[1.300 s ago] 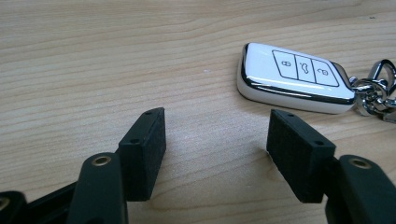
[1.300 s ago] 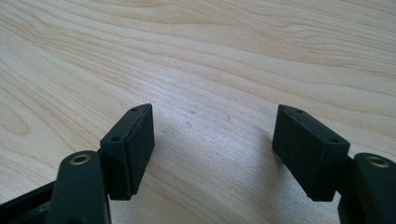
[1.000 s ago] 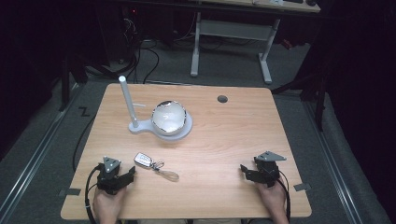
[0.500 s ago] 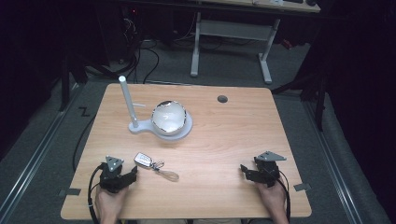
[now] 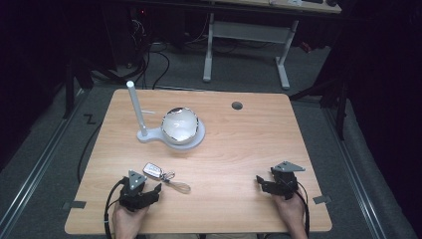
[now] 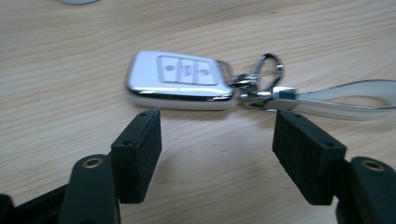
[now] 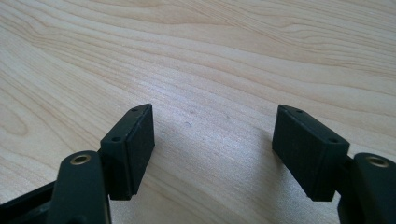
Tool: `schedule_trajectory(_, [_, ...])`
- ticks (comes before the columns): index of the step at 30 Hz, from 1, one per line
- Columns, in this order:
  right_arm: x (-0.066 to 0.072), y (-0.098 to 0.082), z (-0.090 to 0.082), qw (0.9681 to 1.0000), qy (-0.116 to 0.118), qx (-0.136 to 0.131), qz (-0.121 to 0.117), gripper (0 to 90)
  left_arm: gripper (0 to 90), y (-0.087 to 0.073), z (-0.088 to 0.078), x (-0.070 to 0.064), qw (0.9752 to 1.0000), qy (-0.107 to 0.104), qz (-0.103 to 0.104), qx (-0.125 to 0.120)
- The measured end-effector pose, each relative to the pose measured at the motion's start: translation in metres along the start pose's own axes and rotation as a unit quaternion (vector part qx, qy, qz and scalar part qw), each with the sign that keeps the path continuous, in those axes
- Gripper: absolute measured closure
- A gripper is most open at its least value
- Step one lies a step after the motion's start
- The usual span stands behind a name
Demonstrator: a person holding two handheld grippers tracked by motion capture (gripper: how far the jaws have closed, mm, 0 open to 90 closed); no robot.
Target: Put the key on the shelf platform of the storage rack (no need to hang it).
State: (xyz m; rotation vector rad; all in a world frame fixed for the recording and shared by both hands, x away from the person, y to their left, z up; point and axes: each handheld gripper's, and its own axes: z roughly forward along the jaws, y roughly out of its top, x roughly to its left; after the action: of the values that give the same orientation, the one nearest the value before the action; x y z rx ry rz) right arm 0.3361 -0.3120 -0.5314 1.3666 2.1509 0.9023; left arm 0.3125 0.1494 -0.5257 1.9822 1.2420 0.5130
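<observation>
While the key fob lies flat and untouched on the wooden table, we judge the work to be at its very outset: nothing is grasped or lifted, and the whole pick remains to be done. We see the fob near the table's front left, just beyond the left gripper, with its metal clip and pale strap loop trailing to one side. In the left gripper view, the two black jaws stand wide apart and empty, framing the fob but not touching it, low over the wood. The right gripper rests near the front right edge, well apart from the fob, its jaws likewise spread over bare wood. Both of our hands hold the tools close to the near edge, pointing inward. Farther back stands a white stand with a shiny bowl.
</observation>
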Motion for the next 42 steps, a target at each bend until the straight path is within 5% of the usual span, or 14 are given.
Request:
schedule_trajectory(4, [0.0, 0.0, 0.0, 1.0, 0.0, 0.0, 0.0, 30.1, 33.9, 0.004, 0.003, -0.012, 0.9998, -0.017, 0.009, -0.001])
schedule_trajectory(10, [0.0, 0.0, 0.0, 1.0, 0.0, 0.0, 0.0, 30.1, 32.0, 0.009, 0.012, -0.02, 0.9994, -0.033, -0.006, 0.004])
schedule_trajectory(26, [0.0, 0.0, 0.0, 1.0, 0.0, 0.0, 0.0, 30.0, 28.1, 0.022, 0.025, -0.025, 0.9984, -0.036, -0.041, 0.015])
schedule_trajectory(42, [0.0, 0.0, 0.0, 1.0, 0.0, 0.0, 0.0, 30.0, 29.0, 0.028, 0.033, -0.034, 0.999, -0.012, -0.03, 0.032])
